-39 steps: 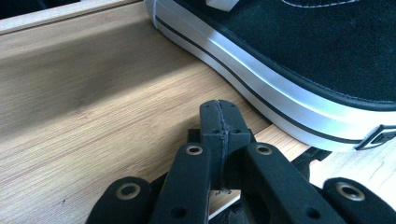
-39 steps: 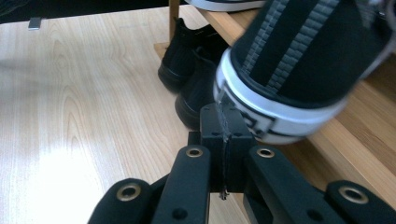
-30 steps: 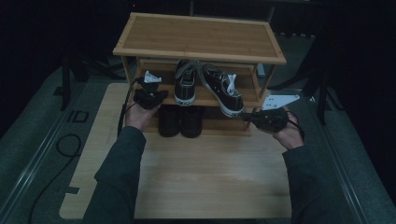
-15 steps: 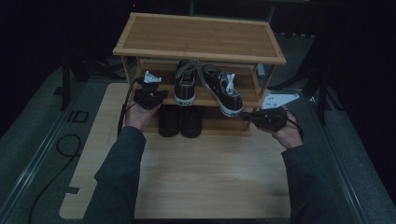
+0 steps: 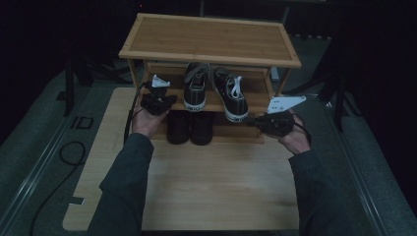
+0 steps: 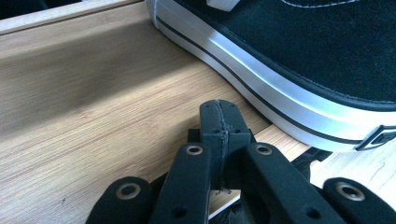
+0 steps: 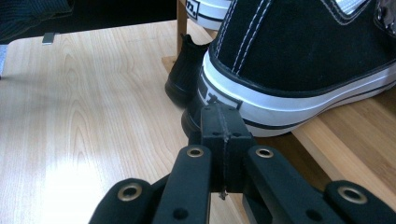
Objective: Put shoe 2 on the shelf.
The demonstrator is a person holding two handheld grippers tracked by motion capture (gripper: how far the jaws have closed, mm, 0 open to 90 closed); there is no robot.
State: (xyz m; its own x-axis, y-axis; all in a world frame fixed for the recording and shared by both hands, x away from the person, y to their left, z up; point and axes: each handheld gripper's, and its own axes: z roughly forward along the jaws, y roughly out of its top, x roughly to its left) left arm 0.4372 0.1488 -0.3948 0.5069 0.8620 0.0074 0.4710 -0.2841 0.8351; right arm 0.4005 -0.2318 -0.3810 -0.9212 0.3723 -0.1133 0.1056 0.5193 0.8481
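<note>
Flanking the sneaker pair on the middle shelf (image 5: pixel 255 96) of the wooden rack (image 5: pixel 211 42), both claws sit pressed shut and empty, likely staged to take one shoe each. Left gripper (image 5: pixel 156 101) is at shelf level just beside the left sneaker (image 5: pixel 195 88), whose sole runs right past its tips in the left gripper view. Right gripper (image 5: pixel 259 122) is just short of the right sneaker (image 5: pixel 231 93), whose heel overhangs the shelf edge. Black boots (image 5: pixel 189 128) sit on the lower tier.

The right gripper (image 5: pixel 252 121) has moved left along the rack's (image 5: pixel 211 42) near edge, closer to the heel of the right sneaker (image 5: pixel 231 93). The right hand (image 5: pixel 295 137) came along with it.
</note>
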